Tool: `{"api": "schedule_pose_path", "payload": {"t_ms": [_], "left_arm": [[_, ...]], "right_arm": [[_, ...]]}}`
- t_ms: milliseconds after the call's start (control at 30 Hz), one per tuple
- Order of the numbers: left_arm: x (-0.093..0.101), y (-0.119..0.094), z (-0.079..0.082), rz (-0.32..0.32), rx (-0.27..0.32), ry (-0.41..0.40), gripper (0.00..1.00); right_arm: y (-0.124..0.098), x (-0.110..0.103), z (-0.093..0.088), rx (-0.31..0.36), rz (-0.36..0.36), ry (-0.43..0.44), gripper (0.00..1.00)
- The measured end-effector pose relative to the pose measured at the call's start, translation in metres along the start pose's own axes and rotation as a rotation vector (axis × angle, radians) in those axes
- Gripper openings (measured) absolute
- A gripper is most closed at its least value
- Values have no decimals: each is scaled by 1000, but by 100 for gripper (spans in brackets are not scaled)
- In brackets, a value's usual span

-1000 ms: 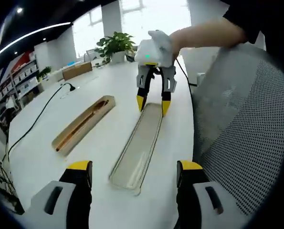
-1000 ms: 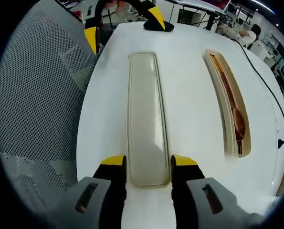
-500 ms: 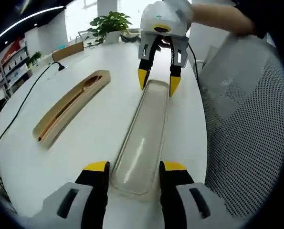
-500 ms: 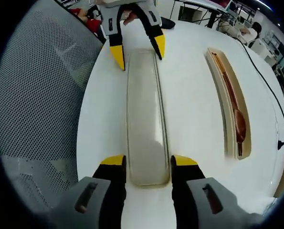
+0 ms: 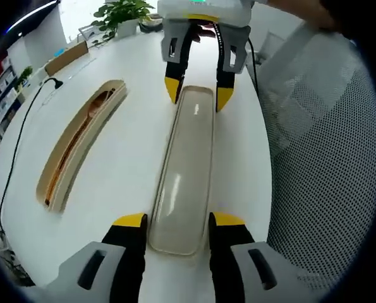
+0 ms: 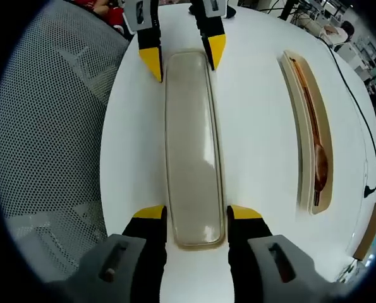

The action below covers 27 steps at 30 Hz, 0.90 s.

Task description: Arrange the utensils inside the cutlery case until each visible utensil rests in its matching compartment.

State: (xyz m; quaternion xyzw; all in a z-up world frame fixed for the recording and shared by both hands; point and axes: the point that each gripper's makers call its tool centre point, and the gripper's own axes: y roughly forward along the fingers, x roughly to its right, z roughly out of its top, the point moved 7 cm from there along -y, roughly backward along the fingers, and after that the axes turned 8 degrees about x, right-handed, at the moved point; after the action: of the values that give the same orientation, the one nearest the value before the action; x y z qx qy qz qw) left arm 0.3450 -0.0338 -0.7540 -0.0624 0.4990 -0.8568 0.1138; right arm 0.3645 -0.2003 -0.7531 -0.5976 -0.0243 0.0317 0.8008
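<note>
In the left gripper view, the left claw (image 5: 172,222) stands at the near end of the lid (image 5: 184,164), its yellow-tipped jaws spread to either side of that end and just beside its edges; whether they press on it I cannot tell. The lid is a long, pale, translucent cover lying flat on the white counter (image 5: 127,158). At its far end the right claw (image 5: 197,95) comes down with its jaws spread the same way, one tip on each side of the lid. Beside the lid, apart from it, lies the case (image 5: 80,148), a long beige tray with a brown wooden spoon (image 5: 74,142) in it. A mesh chair (image 5: 320,158) stands at the counter's edge. Farther off, a black cable (image 5: 20,136) runs along the counter and a potted plant (image 5: 121,12) stands at its far end.
</note>
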Motion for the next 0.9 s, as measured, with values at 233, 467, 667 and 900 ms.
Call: {"api": "schedule_pose_path", "payload": {"t_ms": [233,467,667,900], "left_arm": [[1,2,9,1,-107,0,39],[1,1,7,2,-111,-2,39],[2,-1,4,11,-73,-8,39],[6,-1,3,25,-54,-31,39]], "right_arm": [[0,0,-2,12,-7,21,37],[0,0,-2,32,-9,31,37],[-1,0,-3,44,-11,39,36],[-1,0,-2,43,-10,30,35]]}}
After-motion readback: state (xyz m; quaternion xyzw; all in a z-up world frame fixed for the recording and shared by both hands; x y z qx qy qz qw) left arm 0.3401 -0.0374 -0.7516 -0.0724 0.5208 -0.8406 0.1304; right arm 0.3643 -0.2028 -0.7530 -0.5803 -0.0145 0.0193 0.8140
